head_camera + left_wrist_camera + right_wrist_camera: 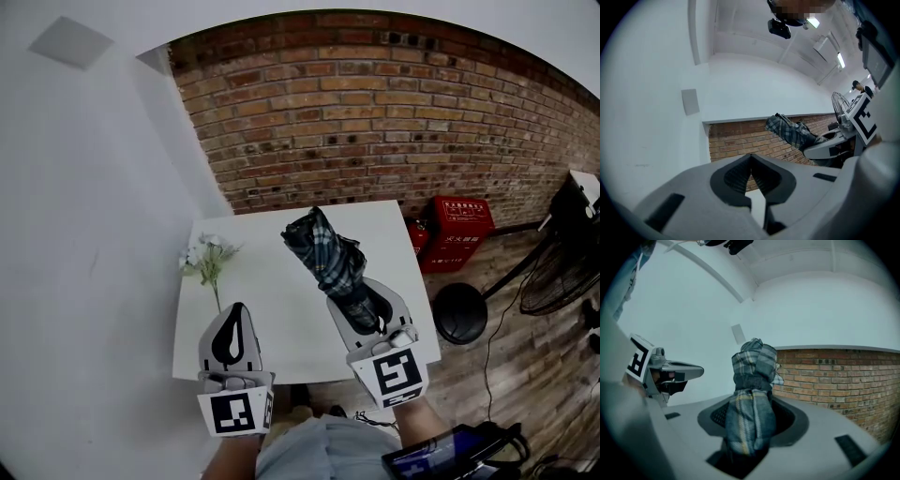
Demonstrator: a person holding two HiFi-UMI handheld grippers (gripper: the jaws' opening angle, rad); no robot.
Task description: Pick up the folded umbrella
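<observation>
Plaid umbrella (328, 258) clenched in the right gripper (361, 305), held over a white table (281, 319) bearing flowers (208, 255); the left gripper (235, 311) is closed, empty. Behind: brick wall (394, 112), red boxes (459, 230), possibly a fan (562, 272).

Even bright indoor light; ceiling lamps (840, 60) glare; fisheye distortion, dark vignetted corners.

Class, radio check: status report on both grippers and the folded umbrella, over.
Right gripper shut on folded umbrella, held above white table. Left gripper shut, empty. Flowers lie off to the left, nothing in the way.
</observation>
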